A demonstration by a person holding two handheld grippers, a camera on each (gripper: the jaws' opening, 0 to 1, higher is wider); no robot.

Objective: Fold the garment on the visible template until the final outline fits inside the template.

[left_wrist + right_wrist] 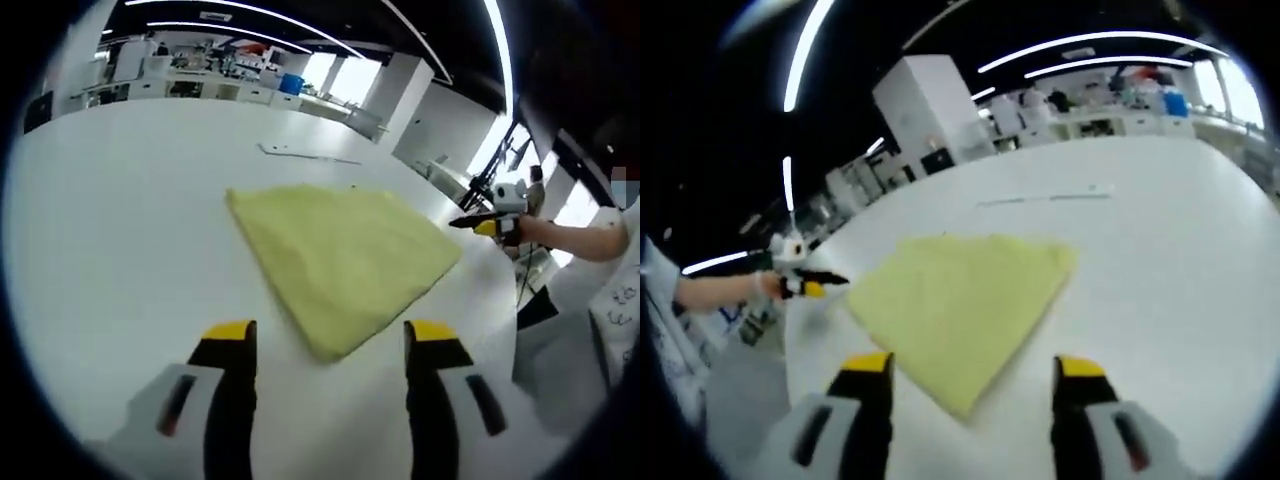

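A pale yellow garment (340,255), folded flat into a rough four-cornered shape, lies on the white table (110,230). One of its corners points at my left gripper (331,333), which stands open just short of the cloth with nothing between its jaws. In the right gripper view the same garment (960,300) points another corner at my right gripper (974,367), also open and holding nothing. Each gripper shows small at the cloth's far side in the other's view: the right gripper (497,218) and the left gripper (798,282), both hand-held near the table edge.
A thin pale strip (305,153) lies on the table beyond the garment, also seen as a strip (1045,198). A person's arm (585,240) reaches in from the right. Cabinets and benches (930,110) stand past the table's far edge.
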